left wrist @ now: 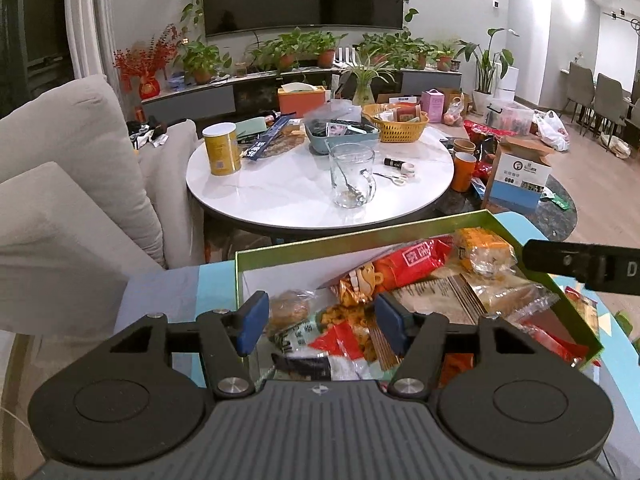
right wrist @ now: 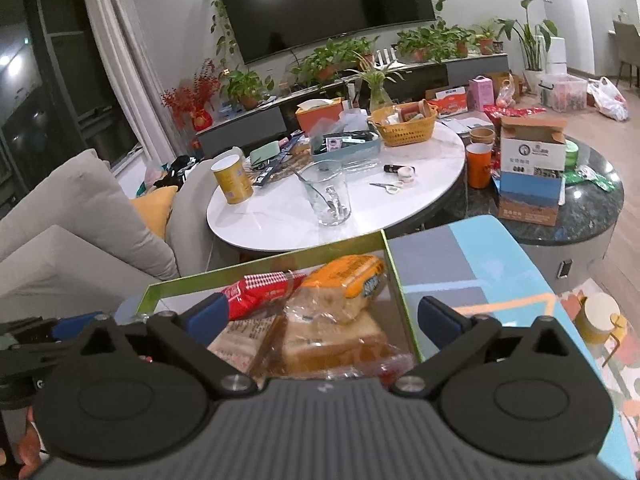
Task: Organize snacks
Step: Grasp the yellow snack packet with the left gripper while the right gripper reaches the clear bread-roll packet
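Left wrist view is showing the left gripper (left wrist: pixel 320 320) hanging spread and empty over snack packets (left wrist: pixel 360 320) filling the green-rimmed box (left wrist: pixel 360 236); the right gripper (right wrist: pixel 320 316) is gaping too, holding nothing, so sorting is looking nearly finished.

The snack packets (left wrist: pixel 404 276) lie piled in the box (left wrist: pixel 360 236), and behind the box stands the round bench (left wrist: pixel 280 196) with a glass mug (left wrist: pixel 352 176) near its front, a can (left wrist: pixel 221 148) at its left and a basket (left wrist: pixel 400 124) at the back.
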Motion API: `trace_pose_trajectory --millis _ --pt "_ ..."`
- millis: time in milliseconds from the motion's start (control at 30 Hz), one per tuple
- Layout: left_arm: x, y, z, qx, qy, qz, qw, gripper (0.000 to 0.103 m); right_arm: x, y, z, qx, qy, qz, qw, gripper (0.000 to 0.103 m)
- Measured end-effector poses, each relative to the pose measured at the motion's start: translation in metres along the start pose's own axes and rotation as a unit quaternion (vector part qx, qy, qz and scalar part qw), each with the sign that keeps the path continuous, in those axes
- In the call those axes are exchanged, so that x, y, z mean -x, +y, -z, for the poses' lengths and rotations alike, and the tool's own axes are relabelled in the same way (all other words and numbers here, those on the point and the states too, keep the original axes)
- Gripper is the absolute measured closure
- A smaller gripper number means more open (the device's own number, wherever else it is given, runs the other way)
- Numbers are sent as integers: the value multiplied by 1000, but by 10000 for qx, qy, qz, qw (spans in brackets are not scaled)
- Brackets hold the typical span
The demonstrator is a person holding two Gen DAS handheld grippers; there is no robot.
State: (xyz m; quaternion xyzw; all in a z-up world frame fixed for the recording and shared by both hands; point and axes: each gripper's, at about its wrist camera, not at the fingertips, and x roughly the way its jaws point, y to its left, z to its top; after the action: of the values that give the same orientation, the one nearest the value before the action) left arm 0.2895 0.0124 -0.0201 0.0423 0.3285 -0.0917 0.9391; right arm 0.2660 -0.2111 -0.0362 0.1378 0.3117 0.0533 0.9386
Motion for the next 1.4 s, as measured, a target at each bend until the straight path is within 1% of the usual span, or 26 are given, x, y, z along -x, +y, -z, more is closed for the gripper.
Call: trace_pose_trajectory --millis 67,167,200,333,400,600,767,933,1133,1400 --pt "8 0 3 35 3 -11 10000 45 7 -2 1 27 -23 39 10000 20" --pt "24 -2 9 99 -62 19 9999 35 19 -5 4 70 -50 89 9999 20" --pt "32 -3 13 110 -100 34 9999 34 24 -6 5 76 -57 100 9999 20" --pt "55 -7 27 91 -143 49 9998 33 39 -13 12 76 -57 115 9999 20" --pt "64 -9 35 135 -112 54 9998 31 48 -15 17 79 -48 116 9999 20" --pt "80 -19 71 161 200 88 9996 30 66 -22 31 102 -10 150 9998 20" --pt "77 -28 99 61 515 25 9987 30 78 -28 40 80 10 161 9998 20" --pt "67 -33 117 171 800 -4 9966 30 87 -36 48 90 -13 198 9998 20" --pt "49 -41 125 225 998 -103 9947 30 87 -50 55 2 52 321 9995 20" --pt "28 -45 130 305 1215 -200 9919 30 73 -74 59 -365 154 620 9973 20"
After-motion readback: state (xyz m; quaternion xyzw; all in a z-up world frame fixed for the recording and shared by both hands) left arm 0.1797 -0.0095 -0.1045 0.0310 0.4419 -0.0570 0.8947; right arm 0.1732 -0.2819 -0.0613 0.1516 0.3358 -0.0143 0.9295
